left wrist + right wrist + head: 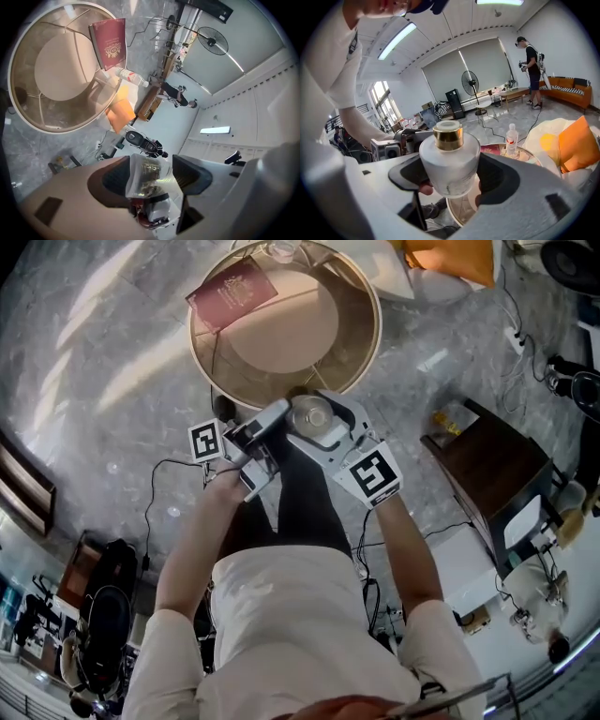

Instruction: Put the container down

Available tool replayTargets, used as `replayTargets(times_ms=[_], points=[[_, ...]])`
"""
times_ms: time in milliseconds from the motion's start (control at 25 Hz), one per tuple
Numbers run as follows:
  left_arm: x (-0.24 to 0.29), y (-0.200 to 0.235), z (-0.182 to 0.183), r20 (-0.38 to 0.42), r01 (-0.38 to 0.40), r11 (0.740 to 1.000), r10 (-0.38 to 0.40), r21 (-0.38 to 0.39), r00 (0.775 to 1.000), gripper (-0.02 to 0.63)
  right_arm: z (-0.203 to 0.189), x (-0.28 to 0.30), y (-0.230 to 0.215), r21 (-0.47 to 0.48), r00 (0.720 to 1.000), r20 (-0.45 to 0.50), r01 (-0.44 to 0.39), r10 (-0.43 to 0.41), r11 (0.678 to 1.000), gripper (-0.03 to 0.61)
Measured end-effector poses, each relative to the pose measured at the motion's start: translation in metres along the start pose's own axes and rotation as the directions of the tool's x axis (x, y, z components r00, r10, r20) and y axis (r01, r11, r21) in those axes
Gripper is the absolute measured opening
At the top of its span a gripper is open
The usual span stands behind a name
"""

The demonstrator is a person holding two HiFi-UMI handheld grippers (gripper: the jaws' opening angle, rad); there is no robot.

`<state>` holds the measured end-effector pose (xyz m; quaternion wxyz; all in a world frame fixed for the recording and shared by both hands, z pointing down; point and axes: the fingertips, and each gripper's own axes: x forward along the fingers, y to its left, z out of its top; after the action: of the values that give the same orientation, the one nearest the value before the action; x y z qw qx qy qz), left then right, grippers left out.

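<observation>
the right gripper point(452, 174) is holding the container point(450, 159), a frosted white bottle with a gold collar at the neck. its jaws are standing wide apart, and both pads are pressing on the bottle's sides. the container is sitting upright in that grip and is hanging in the air close in front of the person. in the head view it is showing just at the near edge of the round table point(378, 317), and nothing is supporting it from below. the left gripper point(152, 177) is closing on a crumpled clear wrapper point(149, 174), which is filling the gap between its jaws. a red booklet point(232, 292) is lying at the table's far left edge and a water bottle point(512, 139) is standing near the far edge. the middle and near part of the tabletop are showing bare. judgement: the put-down is not yet done, since the container is resting on no surface. what is left is carrying it forward over the tabletop, lowering it until its base is bearing flat, then opening the jaws and drawing the gripper clear without tipping it. the wrapper in the left gripper is playing no visible part in that step.
</observation>
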<state>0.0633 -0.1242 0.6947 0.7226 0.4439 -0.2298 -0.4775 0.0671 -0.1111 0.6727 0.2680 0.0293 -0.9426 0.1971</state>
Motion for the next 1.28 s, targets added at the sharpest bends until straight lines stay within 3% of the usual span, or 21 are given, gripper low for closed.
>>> replayTargets(times_ms=[520,920,1280], points=[[-0.021,0.082,0.076,0.057,-0.034,0.999,0.036,-0.036,0.998,0.278,-0.072,0.079,-0.049,0.051,0.999,-0.039,0.036,-0.034,0.998,0.331],[-0.043,0.149,0.100,0.022,-0.094,0.994,0.095,-0.055,0.995,0.279,-0.121,0.132,-0.083,0.036,0.998,-0.016,0.062,-0.062,0.997,0.331],[-0.071,0.182,0.131,0.089,-0.111,0.992,0.116,-0.061,0.989,0.279,-0.167,0.158,-0.106,0.038,0.990,-0.044,0.134,-0.132,0.990,0.331]])
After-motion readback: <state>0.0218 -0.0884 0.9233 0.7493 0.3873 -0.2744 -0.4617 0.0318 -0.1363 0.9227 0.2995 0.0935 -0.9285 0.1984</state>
